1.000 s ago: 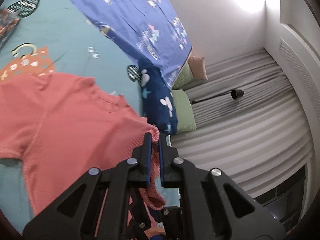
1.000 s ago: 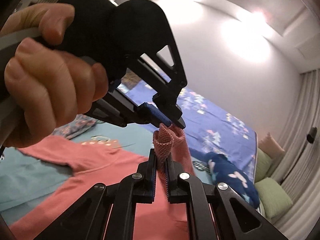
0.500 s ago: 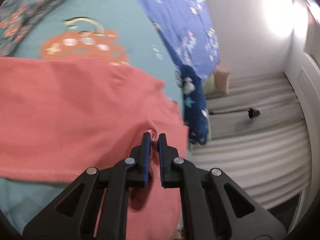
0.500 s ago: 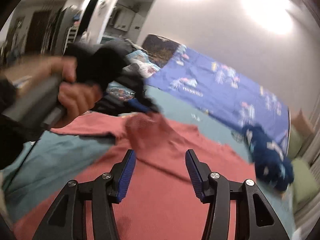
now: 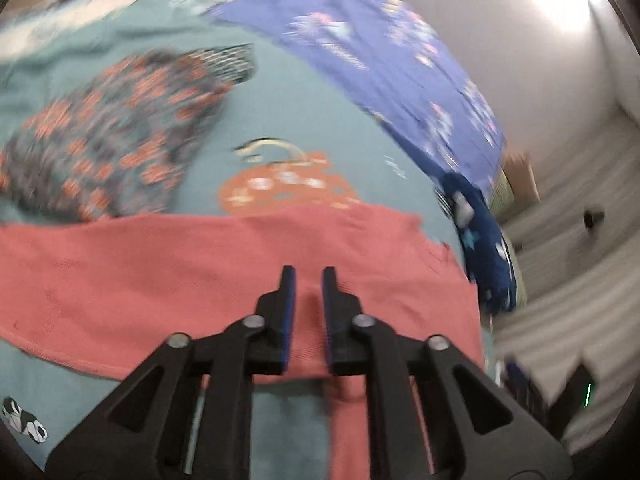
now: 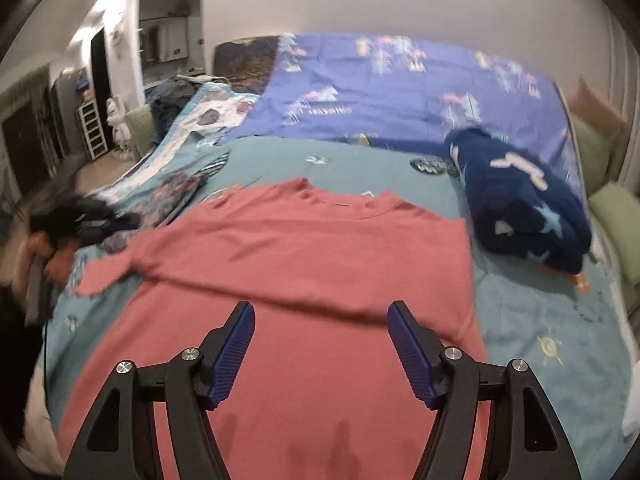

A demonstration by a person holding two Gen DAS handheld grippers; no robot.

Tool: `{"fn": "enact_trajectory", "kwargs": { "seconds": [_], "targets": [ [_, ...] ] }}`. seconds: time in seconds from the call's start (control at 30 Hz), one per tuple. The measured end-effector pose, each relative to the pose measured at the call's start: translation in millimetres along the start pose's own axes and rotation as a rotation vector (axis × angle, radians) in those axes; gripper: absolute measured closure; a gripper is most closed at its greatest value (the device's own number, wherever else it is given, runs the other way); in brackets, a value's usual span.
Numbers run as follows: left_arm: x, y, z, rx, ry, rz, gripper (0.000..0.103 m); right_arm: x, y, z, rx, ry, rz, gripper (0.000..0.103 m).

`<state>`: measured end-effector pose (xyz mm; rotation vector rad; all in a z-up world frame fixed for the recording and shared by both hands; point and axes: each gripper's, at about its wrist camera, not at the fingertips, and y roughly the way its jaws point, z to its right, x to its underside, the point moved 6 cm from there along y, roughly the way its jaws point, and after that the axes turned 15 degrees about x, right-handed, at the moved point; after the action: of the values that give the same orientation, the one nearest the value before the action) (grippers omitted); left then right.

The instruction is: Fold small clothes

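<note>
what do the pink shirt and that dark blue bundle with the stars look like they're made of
Pink shirt: looks like a thin knit, probably cotton jersey, matte; a fine ribbed weave shows and it lies flat with soft creases.
Dark blue bundle: looks like plush fleece, with a fuzzy surface and thick, rounded folds. The fibre of either cannot be told from the pictures.

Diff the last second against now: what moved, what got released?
Both claws had pinched one corner of the red shirt and held it up. The right claw let go first and pulled back; its jaws are opening wide, nothing between them. The left claw carried the corner down onto the shirt and is now opening, with cloth showing in the gap. The shirt now lies folded over. The navy bundle and floral garment stayed put.
</note>
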<state>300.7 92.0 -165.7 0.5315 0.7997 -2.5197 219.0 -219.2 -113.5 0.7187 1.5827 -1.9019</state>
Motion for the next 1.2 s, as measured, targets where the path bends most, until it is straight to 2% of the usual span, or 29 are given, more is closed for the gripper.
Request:
{"fn": "enact_trajectory", "kwargs": {
  "seconds": [0.07,0.13,0.2,0.27,0.3,0.33,0.43,0.5,0.53,0.57,0.6,0.63,0.67,0.7,0.73,0.77,0.83,0.9,0.97,1.03,1.1,1.2],
  "targets": [
    [8,9,27,0.026,0.077,-0.029,0.063,-12,32,15,-0.018,0.063,-0.056,0.033],
    [21,25,48,0.063,0.127,-0.073,0.063,-15,54,25,-0.023,0.099,-0.104,0.033],
    [38,50,51,0.0,0.196,-0.155,0.063,-8,75,29,-0.043,0.114,-0.173,0.032],
    [51,72,40,-0.057,0.208,-0.232,0.064,7,93,31,-0.045,0.111,-0.254,0.028],
    [54,77,34,-0.071,0.208,-0.224,0.067,15,99,31,-0.047,0.1,-0.281,0.028],
    [52,74,34,-0.077,0.216,-0.19,0.071,18,99,30,-0.038,0.079,-0.267,0.028],
    [42,58,34,-0.071,0.121,-0.169,0.071,20,88,25,-0.005,0.033,-0.233,0.024],
    [30,29,38,-0.091,0.16,-0.092,0.069,16,76,26,-0.001,0.038,-0.192,0.024],
    [23,16,35,-0.111,0.182,-0.059,0.064,14,68,27,-0.001,0.043,-0.163,0.024],
    [16,-2,30,-0.138,0.195,-0.018,0.053,12,59,28,0.0,0.047,-0.13,0.024],
    [8,-23,16,-0.172,0.187,0.03,0.048,11,47,30,0.007,0.053,-0.1,0.021],
    [2,-37,3,-0.197,0.173,0.07,0.047,12,39,31,0.018,0.058,-0.095,0.017],
    [-4,-57,-17,-0.245,0.148,0.128,0.047,14,30,33,0.026,0.073,-0.101,0.008],
    [-9,-83,-47,-0.33,0.098,0.194,0.047,16,20,33,0.008,0.098,-0.112,0.0],
    [-11,-96,-64,-0.372,0.061,0.225,0.047,17,11,32,-0.037,0.138,-0.118,0.0],
    [-12,-121,-98,-0.422,-0.008,0.274,0.047,20,1,31,-0.097,0.181,-0.13,0.0],
    [-6,-148,-138,-0.443,-0.089,0.324,0.047,23,-9,27,-0.149,0.214,-0.147,0.0],
    [9,-175,-185,-0.452,-0.209,0.361,0.047,23,-16,23,-0.151,0.236,-0.14,0.0],
    [30,-192,-216,-0.452,-0.313,0.371,0.047,21,-21,15,-0.122,0.224,-0.123,0.0],
    [48,-194,-228,-0.443,-0.363,0.361,0.047,18,-27,4,-0.172,0.213,-0.109,0.0],
    [67,-193,-236,-0.369,-0.422,0.332,0.047,19,-33,-5,-0.207,0.202,-0.1,0.0],
    [86,-182,-237,-0.247,-0.52,0.315,0.046,16,-37,-21,-0.167,0.152,-0.069,0.002]
  ]
}}
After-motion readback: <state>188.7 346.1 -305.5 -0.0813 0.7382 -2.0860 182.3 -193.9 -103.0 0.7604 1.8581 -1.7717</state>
